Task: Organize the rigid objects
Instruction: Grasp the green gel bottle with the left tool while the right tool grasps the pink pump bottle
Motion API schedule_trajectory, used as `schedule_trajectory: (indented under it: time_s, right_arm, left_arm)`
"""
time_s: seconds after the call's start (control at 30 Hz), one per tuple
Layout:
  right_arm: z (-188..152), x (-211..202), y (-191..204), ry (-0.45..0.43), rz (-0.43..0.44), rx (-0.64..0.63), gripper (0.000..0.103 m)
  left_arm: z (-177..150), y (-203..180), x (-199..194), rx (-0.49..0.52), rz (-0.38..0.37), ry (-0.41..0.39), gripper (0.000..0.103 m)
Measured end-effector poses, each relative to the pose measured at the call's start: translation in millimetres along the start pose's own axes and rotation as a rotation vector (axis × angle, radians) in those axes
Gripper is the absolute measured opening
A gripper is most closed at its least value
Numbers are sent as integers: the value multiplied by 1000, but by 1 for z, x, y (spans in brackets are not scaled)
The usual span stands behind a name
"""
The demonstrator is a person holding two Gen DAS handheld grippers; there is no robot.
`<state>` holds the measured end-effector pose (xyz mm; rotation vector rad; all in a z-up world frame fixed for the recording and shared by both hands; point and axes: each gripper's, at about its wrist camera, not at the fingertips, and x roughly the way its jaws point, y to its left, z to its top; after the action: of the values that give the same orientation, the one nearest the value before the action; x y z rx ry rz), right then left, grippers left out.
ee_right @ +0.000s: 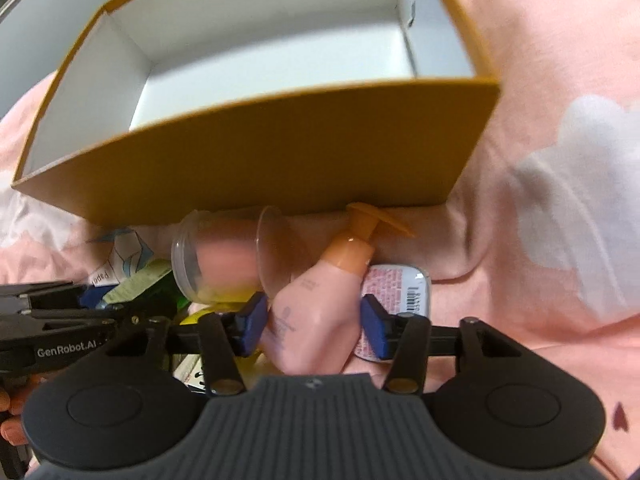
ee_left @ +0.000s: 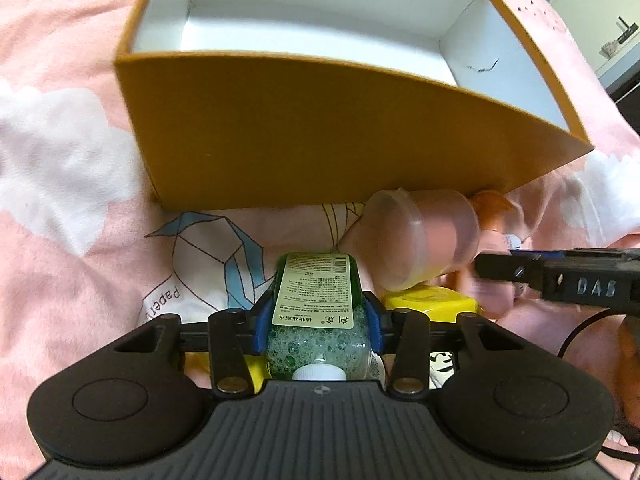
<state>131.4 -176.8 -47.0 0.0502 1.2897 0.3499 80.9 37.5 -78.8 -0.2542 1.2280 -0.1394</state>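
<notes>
A pink fleece blanket with white cloud shapes (ee_left: 60,140) covers the whole work surface. On it sits an open rectangular cardboard box, orange-brown outside and white inside (ee_left: 320,132), its interior bare in both views; its near wall faces both cameras.

Just in front of that wall lies a clear plastic cup (ee_left: 420,236), on its side, mouth toward the left-wrist camera. Right beside it lies a pink pump bottle with an orange dispenser head (ee_right: 320,312), its pump tip close to the box wall.

Right gripper (ee_right: 316,324): blue pads flank the pink bottle's body, left pad against it, right pad at its edge; contact on the right side is not clearly resolved, so a firm grip cannot be confirmed. A small rounded tin with pink print (ee_right: 396,292) lies just right of the bottle, partly behind the right pad.

Left gripper (ee_left: 318,320): blue pads clamped on both sides of a green transparent bottle with a pale label and white cap (ee_left: 316,304), cap toward the camera, foam visible inside. A yellow flat container (ee_left: 432,300) lies just right of it, below the cup.
</notes>
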Motion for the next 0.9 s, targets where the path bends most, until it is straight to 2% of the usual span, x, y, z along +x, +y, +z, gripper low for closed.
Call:
schedule_trajectory:
  time_s: [0.03,0.33,0.43,0.57,0.83,0.9]
  right_arm:
    - [0,-5,-1,-18,-5,0,39]
    - [0,-14,0,-28,-1,-10,38]
    - [-3,-19,9,-38,-13,-56,37]
    - [2,-9,2,-14,-28,-4,33]
    - [11,13,4,5,-32,-7,50]
    - [13,19,7,15,-39,-17,51]
  left_arm:
    - [-2,1,-4,0,0,-10,51]
    - [-10,5,-35,-10,-15,-98,51]
    - [-10,8,-40,-19,-10,-107,51]
    - [-10,7,-42,-15,-16,-106,51]
    - [-10,7,-43,-29,-15,-105,51]
    - [-10,6,-41,-31,-15,-103,51]
